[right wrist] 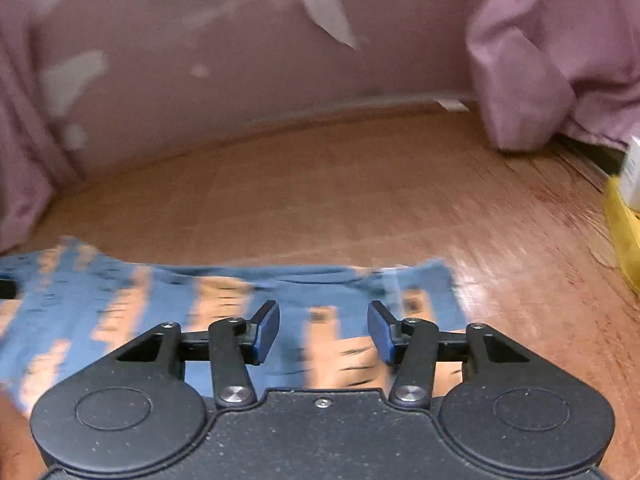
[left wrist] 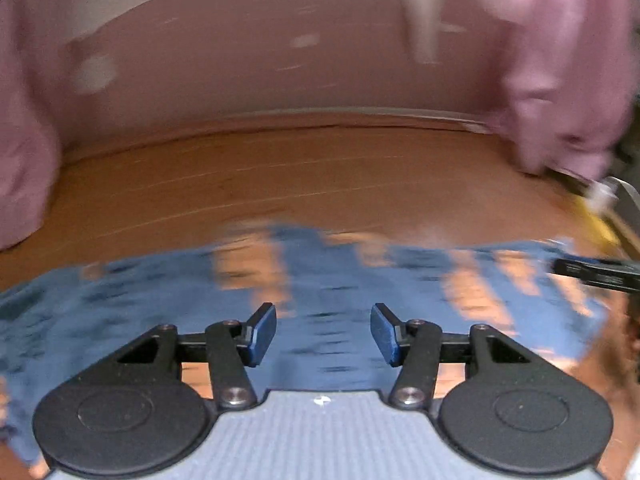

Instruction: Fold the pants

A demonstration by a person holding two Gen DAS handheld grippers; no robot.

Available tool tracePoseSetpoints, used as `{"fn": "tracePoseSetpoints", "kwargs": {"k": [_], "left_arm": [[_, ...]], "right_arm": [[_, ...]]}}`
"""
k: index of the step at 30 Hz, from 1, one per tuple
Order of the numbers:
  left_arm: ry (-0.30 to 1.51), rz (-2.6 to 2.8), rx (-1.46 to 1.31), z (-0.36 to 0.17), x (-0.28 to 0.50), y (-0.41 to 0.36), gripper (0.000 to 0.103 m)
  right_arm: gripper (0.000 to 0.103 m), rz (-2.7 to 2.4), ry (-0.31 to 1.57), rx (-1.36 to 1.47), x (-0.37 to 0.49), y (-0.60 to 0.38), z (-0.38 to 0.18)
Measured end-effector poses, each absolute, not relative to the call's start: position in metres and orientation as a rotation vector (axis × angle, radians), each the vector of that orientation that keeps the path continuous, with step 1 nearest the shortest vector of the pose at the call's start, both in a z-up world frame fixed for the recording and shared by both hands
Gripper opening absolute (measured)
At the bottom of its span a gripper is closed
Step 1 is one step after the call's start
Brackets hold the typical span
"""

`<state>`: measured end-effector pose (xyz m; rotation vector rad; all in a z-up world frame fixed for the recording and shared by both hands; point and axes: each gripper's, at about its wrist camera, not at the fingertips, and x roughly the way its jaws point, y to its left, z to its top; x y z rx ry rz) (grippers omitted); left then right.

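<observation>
Left wrist view: the left claw [left wrist: 323, 334] hangs with its blue pads [left wrist: 262, 334] spread wide apart and nothing between them, low over the pants [left wrist: 332, 280], a blue cloth with orange streaks lying flat on the wooden table [left wrist: 280, 176]. The spread suggests a pass over the fabric toward an edge to pick up, judging by the task. At the right edge a dark bar [left wrist: 596, 272] juts over the cloth; probably the other claw, but I cannot tell. Motion blur smears the pattern, so seams, waistband and legs cannot be made out, and the near part of the garment is hidden under the tool body. Pink drapes [left wrist: 560, 60] frame a patchy wall.

Right wrist view: the right claw [right wrist: 323, 332] is likewise spread, empty, above the cloth's right end, whose corner [right wrist: 440, 272] lies just ahead. A yellow object [right wrist: 624, 232] at the far right is cut off, as is something white above it.
</observation>
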<state>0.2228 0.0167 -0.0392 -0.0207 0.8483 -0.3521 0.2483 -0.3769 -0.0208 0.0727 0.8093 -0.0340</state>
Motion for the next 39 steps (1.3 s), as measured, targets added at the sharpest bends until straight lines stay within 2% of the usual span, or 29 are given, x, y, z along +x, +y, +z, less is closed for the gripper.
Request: {"fn": "tracePoseSetpoints", "kwargs": {"k": [2, 4, 7, 8, 10, 14, 18, 20, 21, 22, 24, 28, 33, 34, 39], "left_arm": [[0.886, -0.284, -0.049, -0.052, 0.229, 0.043, 0.058], [0.873, -0.265, -0.064, -0.06, 0.223, 0.068, 0.052], [0.874, -0.271, -0.014, -0.06, 0.207, 0.087, 0.055], [0.871, -0.269, 0.025, -0.06, 0.2, 0.09, 0.055], [0.866, -0.276, 0.095, -0.06, 0.189, 0.096, 0.064], [0.841, -0.313, 0.144, -0.059, 0.18, 0.1, 0.065], [0.839, -0.315, 0.151, -0.064, 0.187, 0.097, 0.066], [0.832, -0.32, 0.142, -0.066, 0.184, 0.102, 0.067], [0.83, -0.323, 0.143, -0.067, 0.183, 0.102, 0.068], [0.828, -0.324, 0.144, -0.066, 0.181, 0.103, 0.068], [0.825, -0.329, 0.145, -0.067, 0.18, 0.105, 0.069], [0.825, -0.327, 0.142, -0.068, 0.18, 0.108, 0.07], [0.829, -0.322, 0.147, -0.067, 0.177, 0.107, 0.072], [0.834, -0.317, 0.148, -0.067, 0.178, 0.107, 0.073], [0.871, -0.294, 0.157, -0.063, 0.181, 0.104, 0.076]], "right_arm": [[0.048, -0.067, 0.79, 0.1, 0.253, -0.388, -0.022], [0.049, -0.138, 0.778, 0.049, 0.255, -0.38, -0.017], [0.062, -0.012, 0.749, -0.053, 0.263, -0.345, -0.005], [0.062, 0.068, 0.753, -0.075, 0.273, -0.327, -0.002], [0.062, 0.261, 0.772, -0.065, 0.299, -0.288, -0.001], [0.062, 0.62, 0.887, 0.028, 0.361, -0.197, -0.012], [0.059, 0.769, 0.952, -0.042, 0.403, -0.123, -0.028], [0.051, 0.786, 0.985, -0.088, 0.416, -0.104, -0.038], [0.04, 0.788, 0.993, -0.11, 0.418, -0.096, -0.042], [0.025, 0.787, 0.994, -0.13, 0.421, -0.091, -0.045], [0.005, 0.786, 0.972, -0.157, 0.423, -0.086, -0.047], [0.004, 0.741, 0.883, -0.259, 0.416, -0.077, -0.038], [0.008, 0.682, 0.91, -0.265, 0.427, -0.078, -0.046], [0.018, 0.66, 0.902, -0.277, 0.426, -0.08, -0.046], [0.046, 0.539, 0.877, -0.219, 0.39, -0.134, -0.001]]}}
